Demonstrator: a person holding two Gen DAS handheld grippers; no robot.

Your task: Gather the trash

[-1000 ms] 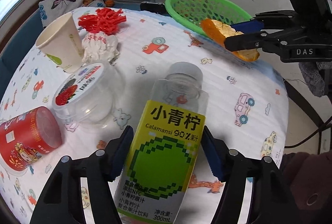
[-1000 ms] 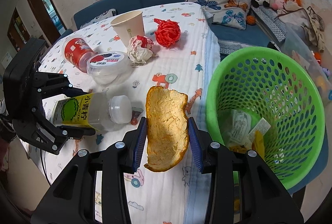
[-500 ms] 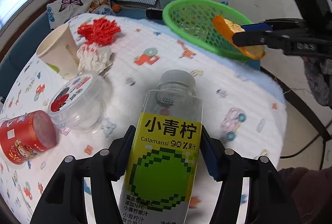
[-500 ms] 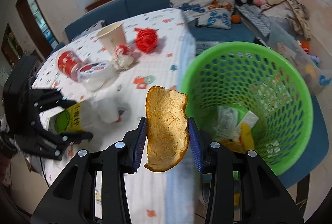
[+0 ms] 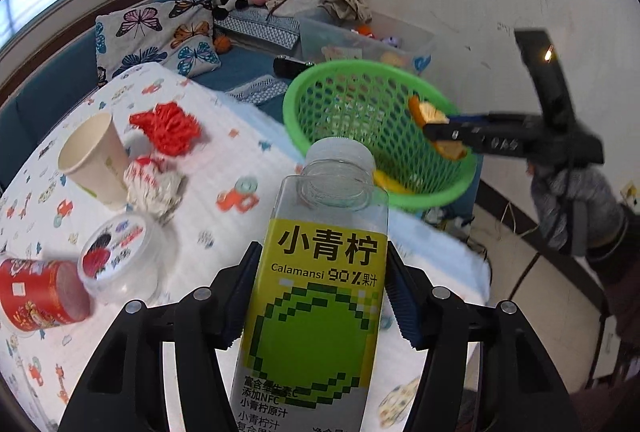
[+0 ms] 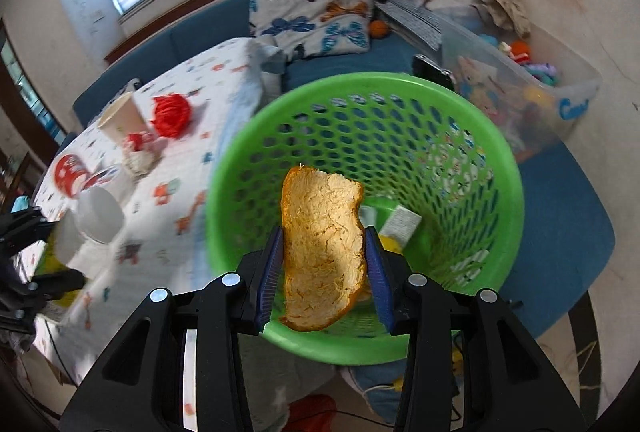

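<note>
since a second ago the right hand-held gripper [image 6: 325, 264] has carried the orange peel [image 6: 322, 252] off the surface [image 5: 224, 168] to above the green basket [image 6: 516, 192]; its jaws have just been opening a little, peel between the pads. left hand-held gripper [image 5: 320, 296] has lifted, clamped on the juice bottle [image 5: 320, 312]. peel: light, limp, curled. bottle looks empty and stiff, likely slick; label midsection is the place to hold. basket mouth is wide, set past the surface edge, room above it free.
</note>
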